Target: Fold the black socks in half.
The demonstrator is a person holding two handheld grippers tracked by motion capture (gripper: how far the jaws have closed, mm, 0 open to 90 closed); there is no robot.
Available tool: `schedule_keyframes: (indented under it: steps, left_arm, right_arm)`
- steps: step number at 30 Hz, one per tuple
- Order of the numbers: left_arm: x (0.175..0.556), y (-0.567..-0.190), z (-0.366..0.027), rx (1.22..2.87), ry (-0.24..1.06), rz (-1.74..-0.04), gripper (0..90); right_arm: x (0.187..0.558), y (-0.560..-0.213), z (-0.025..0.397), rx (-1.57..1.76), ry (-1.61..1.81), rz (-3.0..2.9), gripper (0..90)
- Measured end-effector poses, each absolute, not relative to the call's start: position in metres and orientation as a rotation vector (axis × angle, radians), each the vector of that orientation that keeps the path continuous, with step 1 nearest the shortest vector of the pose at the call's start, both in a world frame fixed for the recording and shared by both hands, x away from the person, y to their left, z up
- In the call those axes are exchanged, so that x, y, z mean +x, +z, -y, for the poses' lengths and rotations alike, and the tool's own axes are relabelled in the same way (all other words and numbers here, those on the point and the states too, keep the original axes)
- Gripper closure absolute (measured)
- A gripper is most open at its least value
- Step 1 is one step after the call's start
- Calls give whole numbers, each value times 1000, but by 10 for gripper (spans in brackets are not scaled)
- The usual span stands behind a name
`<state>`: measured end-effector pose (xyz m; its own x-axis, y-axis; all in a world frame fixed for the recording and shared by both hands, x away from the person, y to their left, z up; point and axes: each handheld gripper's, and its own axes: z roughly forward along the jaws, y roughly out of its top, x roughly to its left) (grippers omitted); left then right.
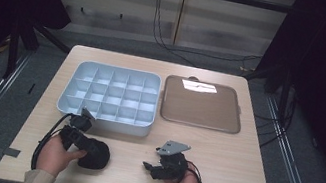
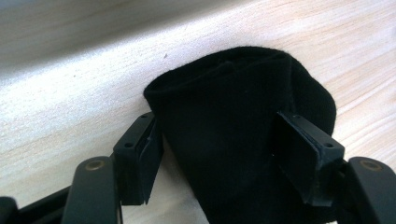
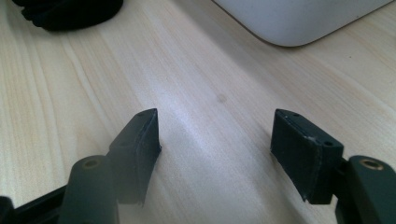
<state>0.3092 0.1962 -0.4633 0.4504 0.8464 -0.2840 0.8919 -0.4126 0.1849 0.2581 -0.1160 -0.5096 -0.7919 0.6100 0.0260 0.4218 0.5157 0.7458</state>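
A black cloth bundle (image 1: 96,156) lies on the wooden table near its front left. In the left gripper view the black cloth (image 2: 233,102) sits between the spread jaws of my left gripper (image 2: 219,135); the left pad (image 2: 144,154) touches its edge and the right pad (image 2: 299,154) lies against its side. The jaws stand as wide as the right gripper's, so it reads as open. In the high view the left gripper (image 1: 88,145) meets the cloth. My right gripper (image 1: 147,166) rests low over bare wood at front centre, open and holding nothing (image 3: 215,135).
A pale compartment box (image 1: 104,120) with several cells stands behind the left gripper; its corner (image 3: 299,18) is ahead of the right gripper. A brown tray (image 1: 201,108) with a white slip lies at back right. The cloth (image 3: 70,11) lies off to the right gripper's far left.
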Motion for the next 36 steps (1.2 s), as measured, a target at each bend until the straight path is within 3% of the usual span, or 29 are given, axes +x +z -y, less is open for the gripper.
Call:
schedule_keyframes:
  steps: [21,36]
  left_arm:
    - [310,-467,-192,2401,-194,-1452,388]
    - [310,-465,-186,2423,-210,-1422,535]
  right_arm:
    - [258,-510,116,874,1142,-2518,324]
    - [258,-510,116,876,1142,-2521,323]
